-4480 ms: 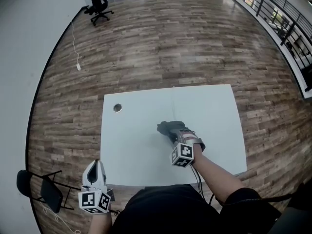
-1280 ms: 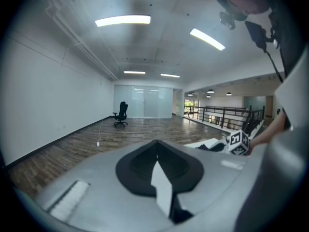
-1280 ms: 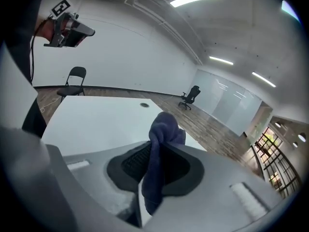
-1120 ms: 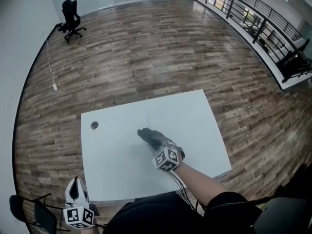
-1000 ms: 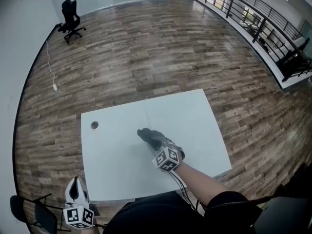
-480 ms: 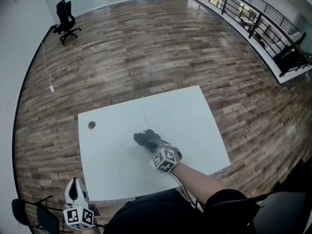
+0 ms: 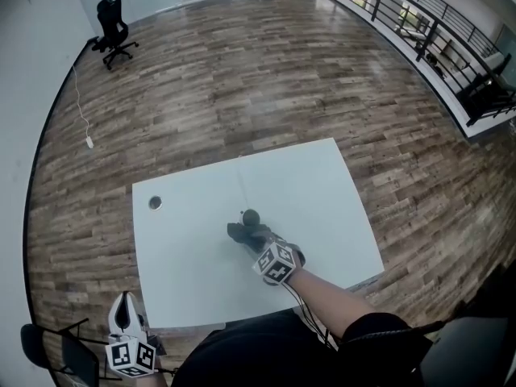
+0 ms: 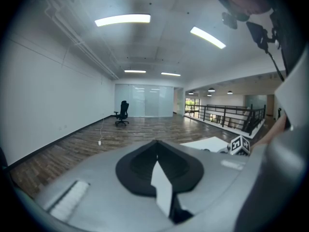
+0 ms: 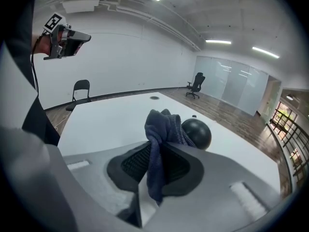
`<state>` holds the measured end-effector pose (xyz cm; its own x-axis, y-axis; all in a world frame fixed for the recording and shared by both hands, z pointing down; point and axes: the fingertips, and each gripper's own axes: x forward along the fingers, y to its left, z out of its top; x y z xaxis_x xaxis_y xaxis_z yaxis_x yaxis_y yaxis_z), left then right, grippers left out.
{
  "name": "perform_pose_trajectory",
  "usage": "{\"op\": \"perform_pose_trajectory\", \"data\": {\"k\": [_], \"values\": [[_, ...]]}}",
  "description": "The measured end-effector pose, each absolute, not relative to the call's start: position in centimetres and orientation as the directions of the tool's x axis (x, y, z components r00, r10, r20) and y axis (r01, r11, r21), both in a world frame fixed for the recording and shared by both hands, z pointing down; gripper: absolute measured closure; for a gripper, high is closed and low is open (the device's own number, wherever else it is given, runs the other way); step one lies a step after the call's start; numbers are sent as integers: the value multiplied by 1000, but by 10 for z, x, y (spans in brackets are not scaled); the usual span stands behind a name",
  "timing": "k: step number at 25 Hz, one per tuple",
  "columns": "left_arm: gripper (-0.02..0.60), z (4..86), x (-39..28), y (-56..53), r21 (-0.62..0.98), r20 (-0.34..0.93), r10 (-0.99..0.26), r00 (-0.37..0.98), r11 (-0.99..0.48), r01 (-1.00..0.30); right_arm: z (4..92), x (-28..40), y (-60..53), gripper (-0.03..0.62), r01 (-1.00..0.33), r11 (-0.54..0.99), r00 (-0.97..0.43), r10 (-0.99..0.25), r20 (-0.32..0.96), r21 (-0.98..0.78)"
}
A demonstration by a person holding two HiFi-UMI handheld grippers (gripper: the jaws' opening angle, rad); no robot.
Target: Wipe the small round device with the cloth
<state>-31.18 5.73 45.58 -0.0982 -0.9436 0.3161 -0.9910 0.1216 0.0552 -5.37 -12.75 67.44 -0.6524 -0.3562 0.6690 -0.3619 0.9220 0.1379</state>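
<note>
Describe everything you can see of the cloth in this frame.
The cloth is dark blue-grey, soft and fleecy-looking, bunched into folds. The right gripper is shut on it, with a wad standing up past the jaws and a tail trailing back between them. It sits over the white table, right beside the small round black device; whether it touches the device is unclear.
</note>
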Motion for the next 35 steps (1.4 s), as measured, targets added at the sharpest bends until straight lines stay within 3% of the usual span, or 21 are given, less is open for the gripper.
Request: {"op": "perform_pose_trajectory", "data": {"k": [3, 5, 8, 11, 15, 22, 27, 35], "values": [[574, 456, -312, 59, 55, 319, -943, -100, 124, -991, 687, -48, -121, 534, -377, 924, -639, -308, 705, 62], [574, 457, -311, 59, 57, 319, -942, -101, 125, -990, 669, -49, -120, 534, -386, 921, -689, -326, 648, 54], [574, 458, -311, 62, 60, 316, -943, -106, 132, -989, 607, -51, -131, 534, -393, 905, -778, -423, 465, 165], [574, 458, -311, 63, 64, 310, -944, -115, 141, -988, 560, -39, -168, 534, -485, 826, -739, -563, 371, 287], [574, 455, -316, 65, 65, 303, -944, -129, 156, -986, 560, -22, -220, 534, -554, 736, -597, -677, 429, 389], [574, 454, -321, 74, 70, 303, -940, -156, 185, -980, 624, -43, -214, 533, -384, 840, -559, -542, 628, 383], [574, 458, -322, 78, 72, 311, -936, -163, 194, -978, 621, -57, -203, 533, -313, 839, -566, -540, 622, 444], [574, 461, -321, 78, 78, 314, -936, -159, 192, -978, 620, -65, -176, 533, -289, 872, -625, -484, 613, 394]]}}
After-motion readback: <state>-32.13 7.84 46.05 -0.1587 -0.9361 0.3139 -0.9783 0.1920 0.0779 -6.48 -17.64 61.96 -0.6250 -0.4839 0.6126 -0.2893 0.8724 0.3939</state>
